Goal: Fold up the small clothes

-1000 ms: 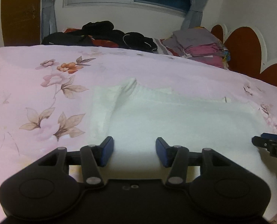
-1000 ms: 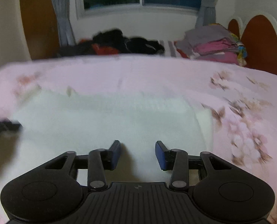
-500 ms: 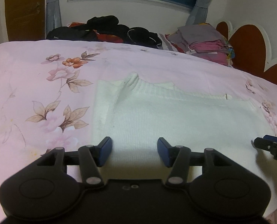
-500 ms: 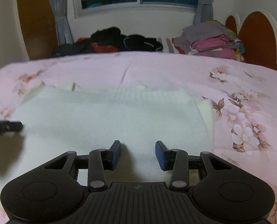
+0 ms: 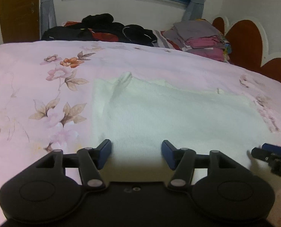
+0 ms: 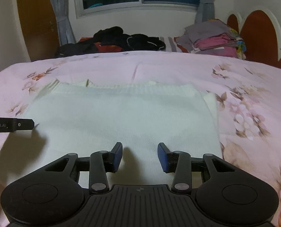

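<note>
A white knit garment [image 5: 178, 117] [image 6: 121, 117] lies flat on the pink flowered bedspread [image 5: 36, 94], folded into a wide rectangle with a ribbed edge at the far side. My left gripper [image 5: 136, 154] hovers over its near left part; its jaws are opening and nothing is between them. My right gripper [image 6: 139, 157] stands open over the near right part of the garment, holding nothing. Each gripper's tip shows at the edge of the other's view, the right gripper [image 5: 269, 153] and the left gripper [image 6: 17, 125].
A heap of dark clothes [image 6: 117, 39] lies at the far end of the bed. Beside it sits a stack of folded grey and pink clothes [image 6: 214, 39]. A red scalloped headboard [image 5: 244, 41] is at the right, a window and curtains behind.
Both grippers have drawn back and up from the garment, so more of it shows. The left jaws stand wider than before. The garment has not moved.
</note>
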`<state>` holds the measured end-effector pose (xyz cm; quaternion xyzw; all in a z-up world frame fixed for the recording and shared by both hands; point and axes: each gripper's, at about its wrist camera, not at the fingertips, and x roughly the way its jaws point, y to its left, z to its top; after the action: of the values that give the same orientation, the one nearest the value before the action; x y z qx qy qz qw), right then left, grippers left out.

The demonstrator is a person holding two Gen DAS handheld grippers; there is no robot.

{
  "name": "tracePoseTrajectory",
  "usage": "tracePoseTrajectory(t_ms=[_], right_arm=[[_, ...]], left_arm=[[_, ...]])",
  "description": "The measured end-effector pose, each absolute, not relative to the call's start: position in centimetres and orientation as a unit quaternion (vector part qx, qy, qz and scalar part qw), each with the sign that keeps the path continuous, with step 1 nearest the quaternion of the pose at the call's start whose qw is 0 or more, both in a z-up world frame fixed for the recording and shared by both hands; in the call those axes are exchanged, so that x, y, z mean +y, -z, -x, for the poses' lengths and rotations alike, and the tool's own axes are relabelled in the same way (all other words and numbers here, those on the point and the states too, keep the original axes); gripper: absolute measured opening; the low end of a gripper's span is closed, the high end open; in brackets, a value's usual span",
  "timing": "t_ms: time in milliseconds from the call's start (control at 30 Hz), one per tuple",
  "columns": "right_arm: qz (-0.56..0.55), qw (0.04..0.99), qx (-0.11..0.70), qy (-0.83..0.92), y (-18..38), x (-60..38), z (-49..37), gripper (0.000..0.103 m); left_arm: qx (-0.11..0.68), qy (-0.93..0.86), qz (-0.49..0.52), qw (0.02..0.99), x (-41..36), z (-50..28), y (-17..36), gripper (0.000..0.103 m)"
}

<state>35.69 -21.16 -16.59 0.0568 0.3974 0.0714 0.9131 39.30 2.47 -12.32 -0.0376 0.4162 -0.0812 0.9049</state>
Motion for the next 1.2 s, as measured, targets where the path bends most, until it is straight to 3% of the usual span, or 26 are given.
tracePoseTrajectory(t_ms=[500, 667, 1200], right_arm=[[-0.057, 0.903, 0.425, -0.017, 16.8, -21.2, -30.9, 0.041], [-0.069, 0.903, 0.423, -0.029, 15.9, -19.8, -30.8, 0.041], [-0.076, 0.907, 0.409, -0.058, 14.3, -15.5, -32.8, 0.041]], left_arm=[[0.447, 0.11, 0.041, 0.887, 4.4, -36.1, 13.3, 0.062], [0.448, 0.111, 0.06, 0.885, 5.4, -35.6, 12.5, 0.068], [0.464, 0.109, 0.203, 0.855, 10.2, -37.9, 14.3, 0.073]])
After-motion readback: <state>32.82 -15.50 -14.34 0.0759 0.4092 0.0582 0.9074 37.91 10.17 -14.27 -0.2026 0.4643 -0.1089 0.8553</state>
